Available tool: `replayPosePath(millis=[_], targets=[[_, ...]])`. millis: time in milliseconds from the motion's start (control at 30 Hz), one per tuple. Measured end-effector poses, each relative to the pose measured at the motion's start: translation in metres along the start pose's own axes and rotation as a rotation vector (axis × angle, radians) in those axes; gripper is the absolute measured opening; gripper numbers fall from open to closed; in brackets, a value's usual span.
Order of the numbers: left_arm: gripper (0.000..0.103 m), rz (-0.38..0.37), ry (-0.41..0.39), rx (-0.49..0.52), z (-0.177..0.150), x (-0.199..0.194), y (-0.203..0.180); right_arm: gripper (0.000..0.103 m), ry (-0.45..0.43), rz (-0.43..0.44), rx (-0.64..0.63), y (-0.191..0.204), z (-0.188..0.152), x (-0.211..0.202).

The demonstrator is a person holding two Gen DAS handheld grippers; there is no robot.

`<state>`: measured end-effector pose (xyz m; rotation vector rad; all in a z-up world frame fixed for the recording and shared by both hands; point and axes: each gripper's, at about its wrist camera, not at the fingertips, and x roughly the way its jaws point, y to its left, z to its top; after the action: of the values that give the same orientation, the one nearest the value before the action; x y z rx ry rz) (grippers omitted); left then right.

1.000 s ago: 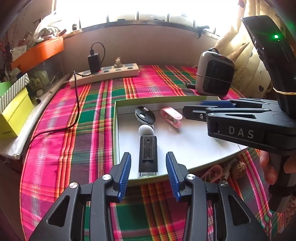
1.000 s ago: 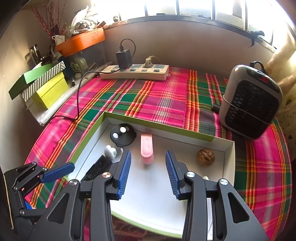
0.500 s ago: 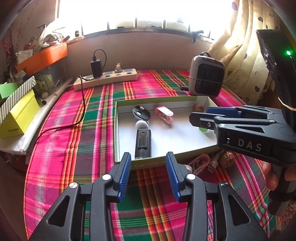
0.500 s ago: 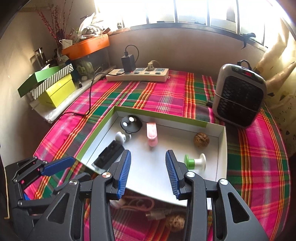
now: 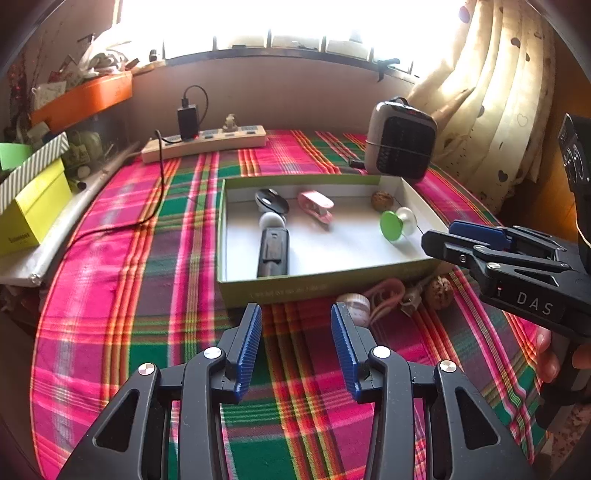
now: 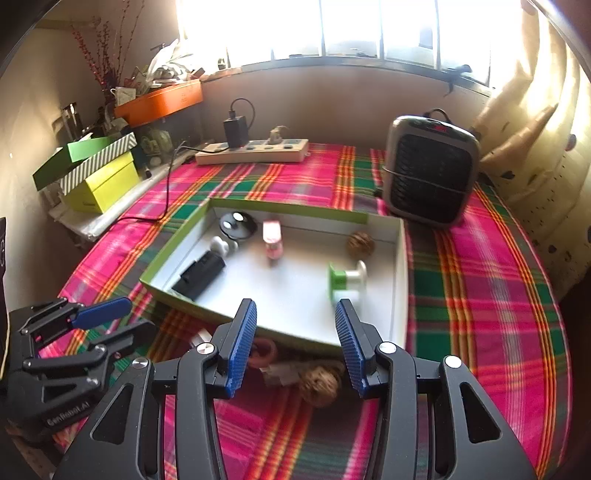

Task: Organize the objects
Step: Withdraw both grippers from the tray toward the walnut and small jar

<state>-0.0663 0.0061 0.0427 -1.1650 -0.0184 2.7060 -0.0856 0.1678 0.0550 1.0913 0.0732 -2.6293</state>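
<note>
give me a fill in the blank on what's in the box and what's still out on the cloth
The walnut in the box lies near its ____ wall.
The spool has one white end and one ____ end.
A second walnut lies ____ the box, on the cloth.
Both grippers, left and right, are ____.

Missing: far; green; outside; open

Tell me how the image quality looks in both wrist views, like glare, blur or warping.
Left wrist view: the window is blown out to white, and the box rim bows from fisheye warping; objects inside stay fairly sharp. Right wrist view: the same glare, and the green and white spool and pink clip are smeared, which looks like motion blur.
</note>
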Motion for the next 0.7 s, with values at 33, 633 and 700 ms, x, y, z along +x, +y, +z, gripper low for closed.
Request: replayPosePath(millis=[33, 633, 700], targets=[[0.038, -0.003, 0.004, 0.001, -0.001, 0.001, -0.001, 0.046, 0.000, -0.004, 0.004, -0.002, -0.003, -0.001], [0.042, -0.088, 0.065, 0.029, -0.003, 0.023, -0.021, 0.046, 0.018, -0.054, 0.066, -0.029, -0.039, -0.010], [0.042, -0.085, 0.066, 0.027, -0.002, 0.025, -0.021, 0.047, 0.020, -0.059, 0.069, -0.032, -0.043, -0.011]])
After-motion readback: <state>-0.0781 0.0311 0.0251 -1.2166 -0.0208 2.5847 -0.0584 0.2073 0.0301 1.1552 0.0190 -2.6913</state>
